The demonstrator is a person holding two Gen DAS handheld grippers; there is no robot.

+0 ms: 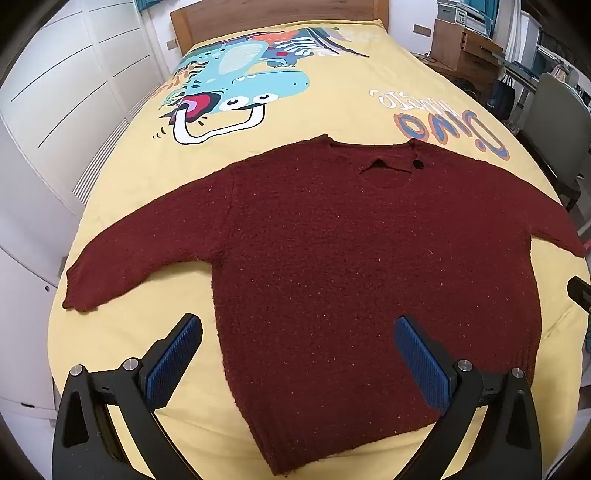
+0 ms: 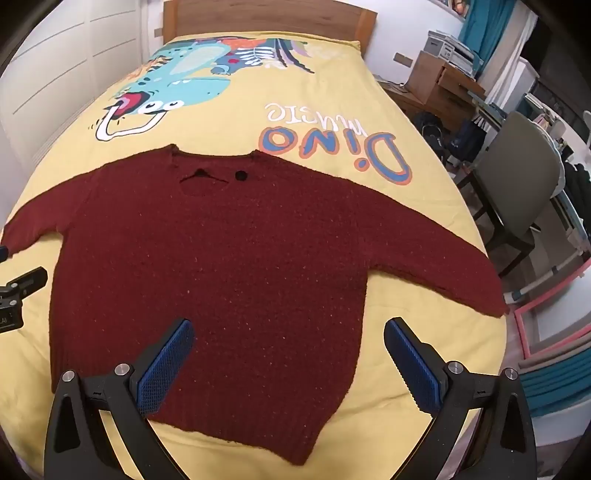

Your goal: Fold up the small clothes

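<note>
- A dark red, fuzzy knitted sweater (image 1: 351, 266) lies spread flat, face up, on the yellow dinosaur-print bedspread (image 1: 332, 103) of the bed, both sleeves out to the sides.
- No containers in play on the bed; the sweater is the only thing lying on the spread.
- Its long body axis runs from the ribbed hem, nearest the cameras, up to the neckline, which points toward the wooden headboard (image 1: 277, 14).
- A small black button (image 1: 418, 164) sits by the neck opening; in the right wrist view it shows at the same spot (image 2: 241, 175).
- The sleeves angle outward and down toward the foot of the bed, cuffs close to the side edges of the spread.
- The left tongs (image 1: 298, 334) hang released, blue ribbed pads (image 1: 173, 360) wide apart, above the sweater's lower left part; the left pad sits over bare bedspread, the right pad over the knit.
- The right tongs (image 2: 289, 338) are likewise spread wide and gripping nothing, above the sweater (image 2: 221, 277) at its lower right part; the left pad is over the knit, the right pad (image 2: 413, 369) over yellow spread just beyond the side seam.
- Whether either pair touches the fabric, I cannot tell.
- A grey chair (image 2: 517, 192) and a wooden desk (image 2: 439, 85) stand to the right of the bed.
</note>
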